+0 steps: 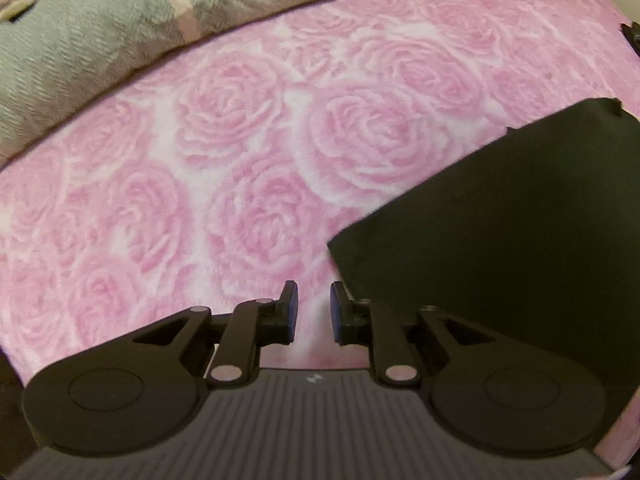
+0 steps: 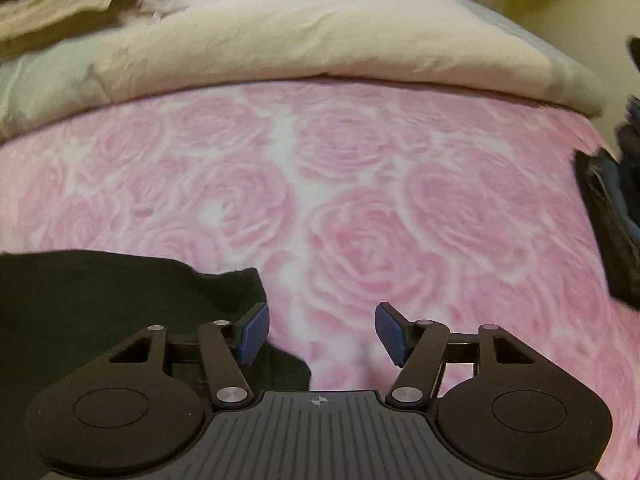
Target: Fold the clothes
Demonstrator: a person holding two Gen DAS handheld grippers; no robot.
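While both claws hover above the pink rose-patterned blanket point(image 1: 240, 152), neither one holds anything. The left gripper point(image 1: 314, 312) has its jaws set to a narrow gap, with only blanket showing between the two blue-faced pads point(image 1: 294, 312). The black garment point(image 1: 500, 216) lies flat on the blanket ahead of this claw and to its right. The garment's nearest corner sits just beyond the right-hand pad, close beside it; whether cloth and pad touch cannot be told. The garment's straight edge runs away from the claw, diagonally forward and to the right.

The right gripper point(image 2: 322, 334) stands with its jaws wide apart, blue ribbed pads point(image 2: 252, 334) angled outward. Seen from this claw, the black garment point(image 2: 100, 300) lies to the left and slightly forward, extending under the left linkage. A rumpled edge of the cloth reaches up beside the left pad, and a dark fold passes below that pad toward the claw's centre. The gap between the pads shows bare blanket on the right-hand side.

Far ahead of the right claw, a cream duvet point(image 2: 320, 36) lies across the blanket's far edge. A grey plaid throw point(image 1: 80, 40) lies forward-left of the left claw. A stack of dark clothes point(image 2: 616, 220) rests at the far right of the right claw, well apart from the garment.
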